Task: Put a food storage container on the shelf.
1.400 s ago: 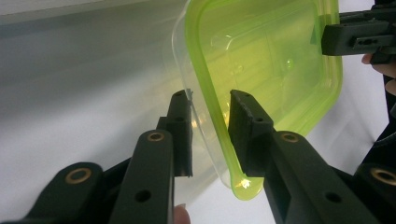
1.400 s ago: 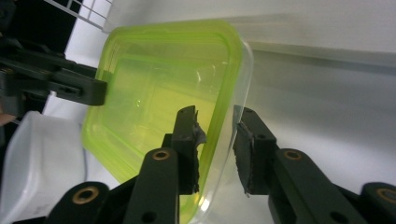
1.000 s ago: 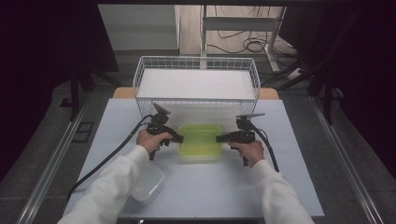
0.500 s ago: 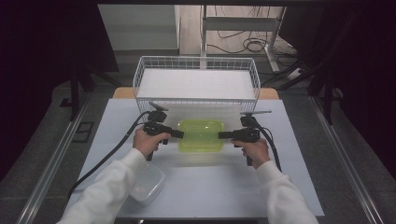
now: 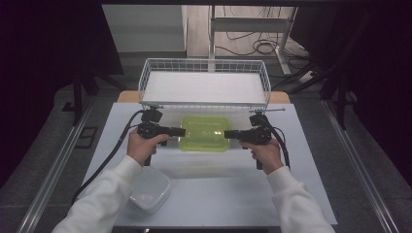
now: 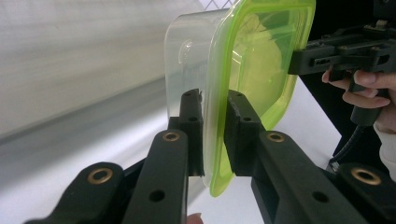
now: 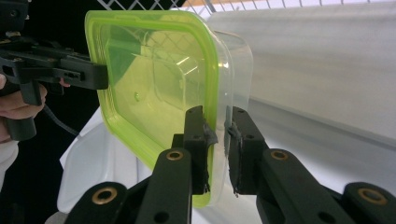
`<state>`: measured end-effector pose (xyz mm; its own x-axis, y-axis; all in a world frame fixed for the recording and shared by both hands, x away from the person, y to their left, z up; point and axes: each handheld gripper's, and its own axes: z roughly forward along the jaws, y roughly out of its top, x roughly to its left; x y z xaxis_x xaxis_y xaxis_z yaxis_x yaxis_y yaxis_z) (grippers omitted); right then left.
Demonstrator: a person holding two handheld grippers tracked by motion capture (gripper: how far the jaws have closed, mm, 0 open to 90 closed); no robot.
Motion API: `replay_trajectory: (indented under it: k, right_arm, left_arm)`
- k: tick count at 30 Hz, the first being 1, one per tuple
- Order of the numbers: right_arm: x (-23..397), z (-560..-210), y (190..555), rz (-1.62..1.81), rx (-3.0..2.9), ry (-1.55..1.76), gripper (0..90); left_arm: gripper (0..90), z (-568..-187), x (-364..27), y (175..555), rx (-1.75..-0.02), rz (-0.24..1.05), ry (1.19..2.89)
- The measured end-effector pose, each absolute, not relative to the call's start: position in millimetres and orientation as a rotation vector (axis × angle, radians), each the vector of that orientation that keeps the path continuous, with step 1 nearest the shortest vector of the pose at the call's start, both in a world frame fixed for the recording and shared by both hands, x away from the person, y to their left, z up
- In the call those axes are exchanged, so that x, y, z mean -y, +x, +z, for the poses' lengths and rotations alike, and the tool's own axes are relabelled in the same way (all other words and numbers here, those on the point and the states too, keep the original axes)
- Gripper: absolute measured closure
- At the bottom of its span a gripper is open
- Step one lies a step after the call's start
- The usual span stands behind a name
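Green-lidded container is held clear of the table, just in front of the wire basket. Left gripper jaws are clamped on its left rim, right gripper jaws on its right rim. Its long axis spans between both grippers, parallel to the basket's near wall; both hands are equally placed.

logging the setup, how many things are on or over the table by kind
clear plastic container with green lid: 1
clear plastic container without lid: 1
white wire basket: 1
black handheld gripper: 2, left, right
total: 5
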<state>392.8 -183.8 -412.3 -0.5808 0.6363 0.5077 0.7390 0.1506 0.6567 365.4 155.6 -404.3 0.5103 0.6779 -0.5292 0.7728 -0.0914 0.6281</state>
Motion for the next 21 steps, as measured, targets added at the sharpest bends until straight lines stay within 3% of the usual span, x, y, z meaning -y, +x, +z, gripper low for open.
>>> replay_trajectory:
  k: [8, 21]
  right_arm:
    - [174.1, -398.7, 389.6, -1.450, 2.327, -1.342, 78.7]
    - [177.7, -348.4, 387.5, -1.590, 2.374, -1.273, 78.6]
  left_arm:
    - [79.3, -391.8, -165.0, 359.1, -1.188, -0.090, 1.789]
    - [79.1, -347.6, -163.9, 355.3, -1.103, -0.010, 1.770]
